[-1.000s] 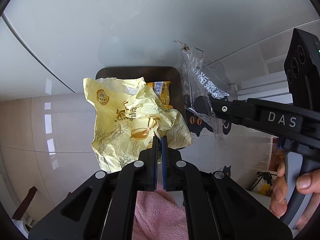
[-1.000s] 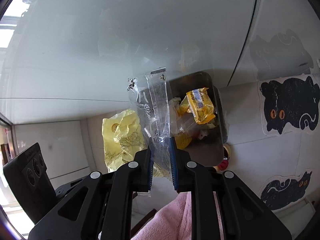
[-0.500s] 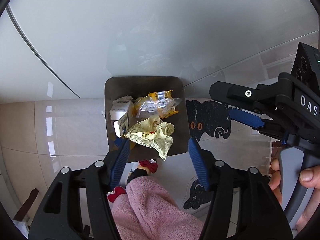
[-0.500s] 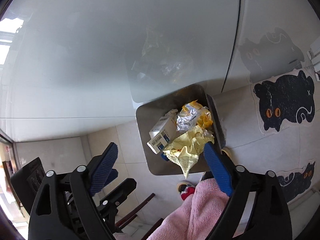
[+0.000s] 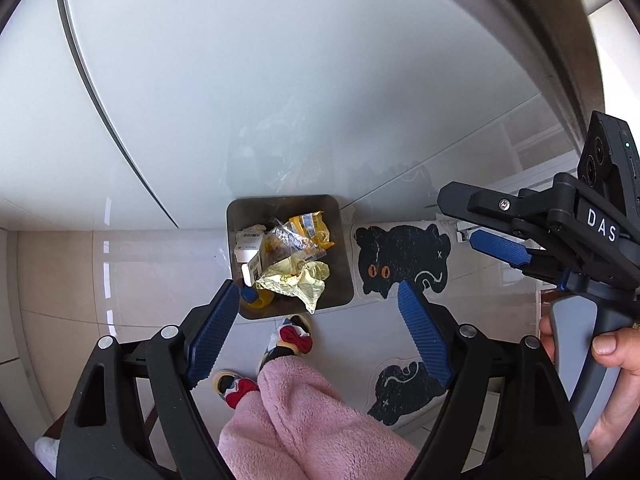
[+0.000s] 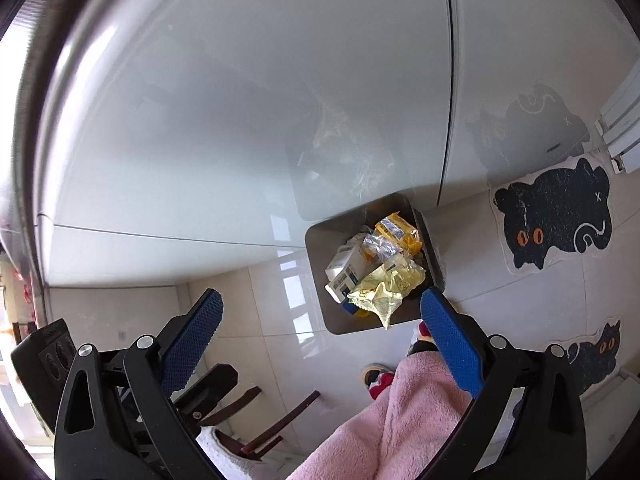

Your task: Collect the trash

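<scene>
Both wrappers (image 5: 294,280) now lie binned; only the left view shows a hand (image 5: 612,356).

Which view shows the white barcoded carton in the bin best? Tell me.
The right wrist view: the white barcoded carton shows its whole barcoded side. In the left wrist view the carton is mostly hidden under the crumpled clear plastic wrapper.

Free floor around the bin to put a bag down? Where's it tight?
Bare tile left of the bin, out to the white cabinet. Tight on its right, where the black cat mat lies beside it, and in front, where the slippers stand. The bin itself is heaped with wrappers.
</scene>
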A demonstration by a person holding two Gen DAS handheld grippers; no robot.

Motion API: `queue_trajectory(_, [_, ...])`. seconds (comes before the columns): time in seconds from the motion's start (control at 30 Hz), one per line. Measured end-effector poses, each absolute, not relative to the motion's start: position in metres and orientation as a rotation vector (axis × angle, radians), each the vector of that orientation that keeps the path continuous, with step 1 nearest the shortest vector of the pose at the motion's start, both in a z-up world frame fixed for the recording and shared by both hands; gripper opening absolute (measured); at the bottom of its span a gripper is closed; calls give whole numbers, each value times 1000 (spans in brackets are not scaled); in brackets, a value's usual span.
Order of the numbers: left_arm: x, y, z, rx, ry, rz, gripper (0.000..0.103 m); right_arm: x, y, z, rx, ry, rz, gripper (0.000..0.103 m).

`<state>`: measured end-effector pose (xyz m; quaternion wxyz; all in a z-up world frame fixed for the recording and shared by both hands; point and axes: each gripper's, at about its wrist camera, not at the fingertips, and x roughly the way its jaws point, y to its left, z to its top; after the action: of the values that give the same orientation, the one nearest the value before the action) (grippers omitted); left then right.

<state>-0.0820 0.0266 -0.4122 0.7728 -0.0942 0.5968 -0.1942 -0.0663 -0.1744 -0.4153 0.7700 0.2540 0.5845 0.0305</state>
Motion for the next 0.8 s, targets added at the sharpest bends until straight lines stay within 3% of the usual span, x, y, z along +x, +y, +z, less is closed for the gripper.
queue_trajectory(0.33, [-94, 39, -284, -127, 1080, -377, 95, -81, -167, -290, 323, 1142, 99, 100])
queue_trajectory(0.8, [-99, 38, -139, -42, 812, -320, 95, -90, -180, -145, 195, 889, 66, 100])
